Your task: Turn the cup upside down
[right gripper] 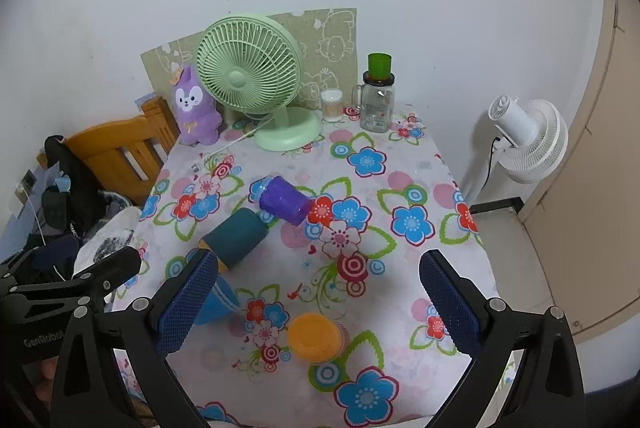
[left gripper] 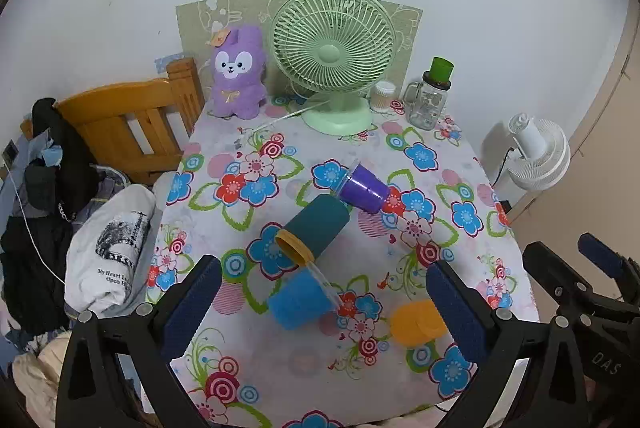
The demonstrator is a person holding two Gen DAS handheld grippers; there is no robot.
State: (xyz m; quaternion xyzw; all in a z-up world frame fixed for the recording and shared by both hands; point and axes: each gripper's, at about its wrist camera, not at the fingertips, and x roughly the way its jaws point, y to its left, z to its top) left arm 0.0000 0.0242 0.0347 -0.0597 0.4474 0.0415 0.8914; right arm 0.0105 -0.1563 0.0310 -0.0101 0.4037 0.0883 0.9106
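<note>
Several cups sit on the floral tablecloth. A purple cup lies on its side. A teal cup with a yellow rim lies on its side. A blue cup lies on its side by the teal cup's rim. An orange cup stands upside down near the front. My left gripper is open above the front of the table, the blue cup between its fingers. My right gripper is open, the orange cup between its fingers.
A green fan, a purple plush, a glass jar mug with a green cup on top and a cotton swab box stand at the back. A wooden bed frame and clothes are left. A white fan is right.
</note>
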